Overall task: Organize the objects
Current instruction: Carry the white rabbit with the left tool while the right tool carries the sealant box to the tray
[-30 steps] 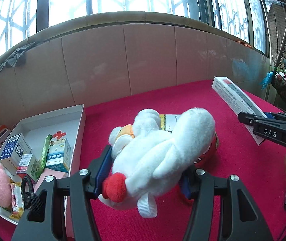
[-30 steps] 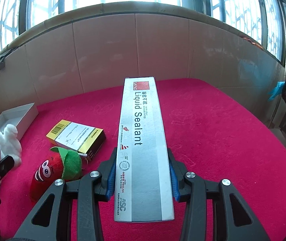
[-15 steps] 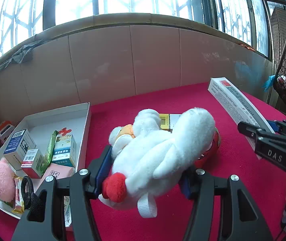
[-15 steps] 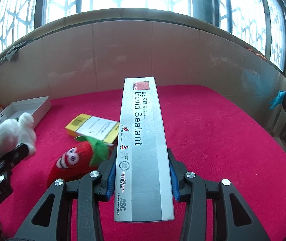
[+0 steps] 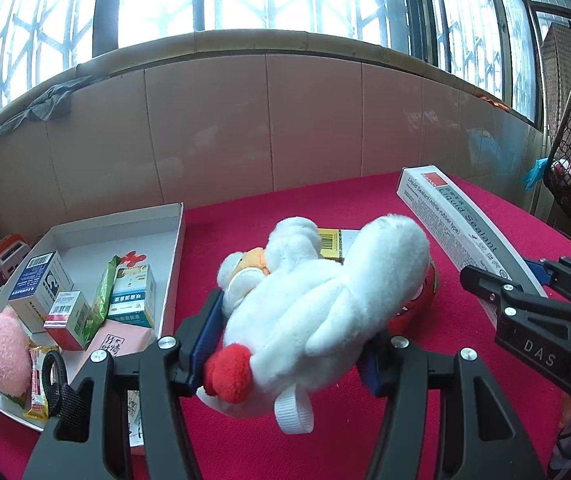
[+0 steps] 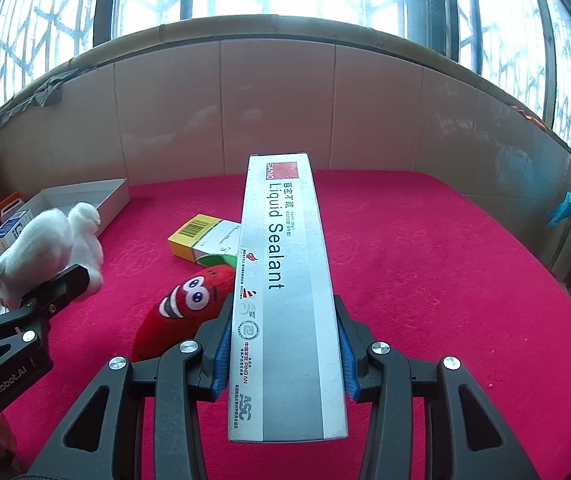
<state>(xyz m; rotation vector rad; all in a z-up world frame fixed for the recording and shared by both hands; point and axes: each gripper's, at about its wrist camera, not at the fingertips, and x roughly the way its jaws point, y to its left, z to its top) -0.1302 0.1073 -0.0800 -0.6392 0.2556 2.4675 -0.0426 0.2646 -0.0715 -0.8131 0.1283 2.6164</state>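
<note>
Left hand-held gripper (image 5: 289,340), closed on a white plush chicken (image 5: 321,312) clamped between its blue pads and held above the red tabletop (image 5: 269,216). Right hand-held gripper (image 6: 283,354), closed on a long grey box marked "Liquid Sealant" (image 6: 285,280), which projects forward between its fingers. On the tabletop below: a red chilli plush with a face (image 6: 185,308), its green cap touching a yellow-ended carton (image 6: 201,236). At left, an open white tray (image 5: 173,232) holding several small boxes (image 5: 131,296), a green packet (image 5: 103,296), a pink fluffy toy (image 5: 1,350) and a snack bar (image 5: 39,384)
</note>
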